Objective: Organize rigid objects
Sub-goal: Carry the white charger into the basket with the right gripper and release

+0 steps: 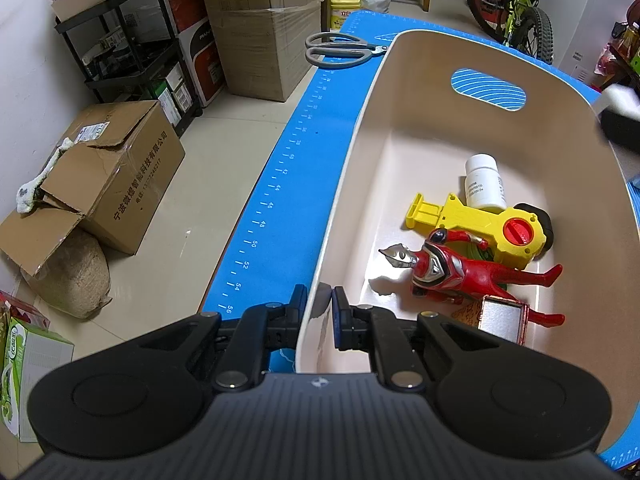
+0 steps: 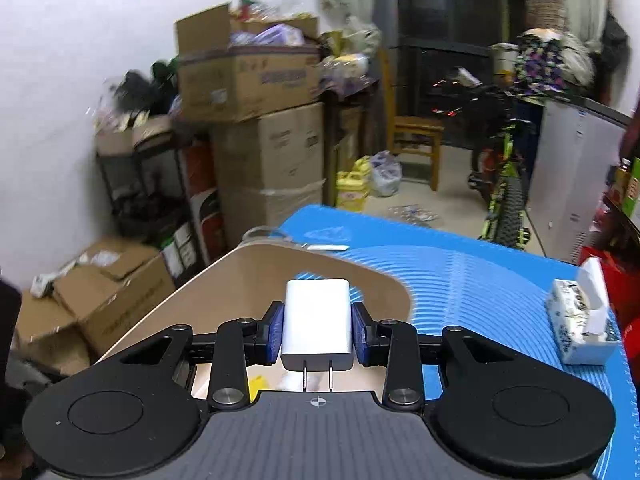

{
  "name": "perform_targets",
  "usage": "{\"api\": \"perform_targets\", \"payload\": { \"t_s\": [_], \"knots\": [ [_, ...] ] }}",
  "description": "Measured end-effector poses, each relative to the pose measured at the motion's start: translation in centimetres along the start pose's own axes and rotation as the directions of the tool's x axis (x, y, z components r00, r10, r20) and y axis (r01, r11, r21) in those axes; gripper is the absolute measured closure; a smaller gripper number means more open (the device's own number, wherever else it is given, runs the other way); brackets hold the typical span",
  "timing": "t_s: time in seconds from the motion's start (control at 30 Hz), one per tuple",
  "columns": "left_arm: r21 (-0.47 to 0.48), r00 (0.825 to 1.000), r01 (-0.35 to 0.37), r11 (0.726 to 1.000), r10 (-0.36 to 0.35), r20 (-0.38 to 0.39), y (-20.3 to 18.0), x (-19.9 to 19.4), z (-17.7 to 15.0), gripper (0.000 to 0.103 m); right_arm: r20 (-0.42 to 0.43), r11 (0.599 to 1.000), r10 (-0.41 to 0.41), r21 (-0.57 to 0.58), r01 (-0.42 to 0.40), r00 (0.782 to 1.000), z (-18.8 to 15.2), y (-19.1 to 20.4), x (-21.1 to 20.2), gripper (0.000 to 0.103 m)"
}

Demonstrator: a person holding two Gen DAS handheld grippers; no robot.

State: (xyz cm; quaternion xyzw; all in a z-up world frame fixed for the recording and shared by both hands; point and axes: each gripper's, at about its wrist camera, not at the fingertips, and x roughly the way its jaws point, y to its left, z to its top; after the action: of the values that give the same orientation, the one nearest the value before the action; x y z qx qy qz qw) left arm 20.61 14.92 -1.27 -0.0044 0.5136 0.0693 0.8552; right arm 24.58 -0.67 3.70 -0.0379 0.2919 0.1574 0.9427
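Note:
A beige plastic bin stands on the blue mat. My left gripper is shut on the bin's near rim. Inside lie a white bottle, a yellow toy, a red hero figure and a small mirrored box. My right gripper is shut on a white charger plug, prongs toward the camera, held above the bin. It shows blurred at the left wrist view's right edge.
Grey scissors lie on the mat beyond the bin. A tissue box sits on the mat at right. Cardboard boxes, a black shelf and a bicycle stand on the floor around the table.

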Motion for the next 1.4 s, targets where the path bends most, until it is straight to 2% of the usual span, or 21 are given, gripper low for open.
{"api": "perform_targets", "payload": {
  "t_s": [0.23, 0.5, 0.6, 0.7, 0.77, 0.9, 1.07, 1.1, 1.13, 1.17, 1.2, 1.27, 1.4],
  "knots": [
    [0.002, 1.0, -0.001, 1.0, 0.001, 0.001, 0.0, 0.0, 0.0, 0.088, -0.16, 0.999, -0.006, -0.053, -0.003, 0.987, -1.5, 2.8, 3.0, 0.061],
    [0.004, 1.0, -0.002, 1.0, 0.002, 0.003, -0.1, -0.1, 0.0, 0.088, -0.336, 0.995, -0.016, -0.094, -0.017, 0.942, -3.8, 3.6, 5.1, 0.06],
    [0.006, 1.0, -0.004, 1.0, 0.004, 0.004, -0.2, -0.1, -0.1, 0.088, -0.351, 0.99, -0.026, -0.137, -0.024, 0.936, -3.9, 4.2, 5.3, 0.06],
    [0.002, 1.0, -0.001, 1.0, 0.001, 0.003, -0.2, -0.1, -0.1, 0.088, -0.355, 0.994, -0.004, -0.1, -0.034, 0.935, -3.7, 4.0, 5.4, 0.06],
    [0.002, 1.0, -0.002, 1.0, 0.002, 0.003, -0.1, -0.1, -0.1, 0.088, -0.322, 0.996, 0.006, -0.082, -0.034, 0.947, -3.6, 3.5, 4.8, 0.052],
    [-0.008, 1.0, 0.002, 1.0, -0.002, 0.008, 0.0, -0.3, 0.0, 0.088, -0.272, 0.996, 0.003, -0.081, -0.026, 0.962, -3.0, 3.1, 3.7, 0.043],
    [-0.014, 1.0, -0.006, 1.0, 0.007, 0.029, 0.0, -1.0, 0.1, 0.086, -0.187, 0.999, -0.002, -0.044, -0.006, 0.982, -1.9, 2.2, 1.0, 0.026],
    [-0.014, 0.999, -0.01, 1.0, 0.01, 0.034, 0.0, -1.3, 0.1, 0.084, -0.175, 0.999, -0.005, -0.033, -0.001, 0.985, -1.7, 1.9, 0.4, 0.025],
    [-0.014, 0.999, -0.01, 1.0, 0.011, 0.038, -0.1, -1.5, 0.1, 0.077, -0.164, 1.0, -0.006, -0.02, 0.003, 0.986, -1.6, 1.7, -0.1, 0.022],
    [-0.016, 0.999, -0.007, 1.0, 0.008, 0.048, -0.2, -1.8, 0.1, 0.054, -0.153, 1.0, -0.008, -0.003, 0.007, 0.988, -1.4, 1.3, -0.8, 0.019],
    [-0.017, 0.998, -0.005, 1.0, 0.006, 0.065, -0.3, -2.2, 0.1, 0.038, -0.145, 1.0, -0.01, 0.009, 0.011, 0.989, -1.3, 1.0, -1.3, 0.018],
    [-0.014, 0.995, -0.011, 1.0, 0.012, 0.102, -0.7, -3.3, 0.1, 0.034, -0.129, 0.999, -0.019, 0.033, 0.023, 0.991, -1.1, 0.4, -2.5, 0.012],
    [0.002, 0.991, -0.006, 1.0, 0.005, 0.134, -1.7, -5.2, -0.1, 0.034, -0.108, 0.997, -0.042, 0.061, 0.049, 0.993, -0.8, -0.6, -4.6, 0.01]
  ]
}}
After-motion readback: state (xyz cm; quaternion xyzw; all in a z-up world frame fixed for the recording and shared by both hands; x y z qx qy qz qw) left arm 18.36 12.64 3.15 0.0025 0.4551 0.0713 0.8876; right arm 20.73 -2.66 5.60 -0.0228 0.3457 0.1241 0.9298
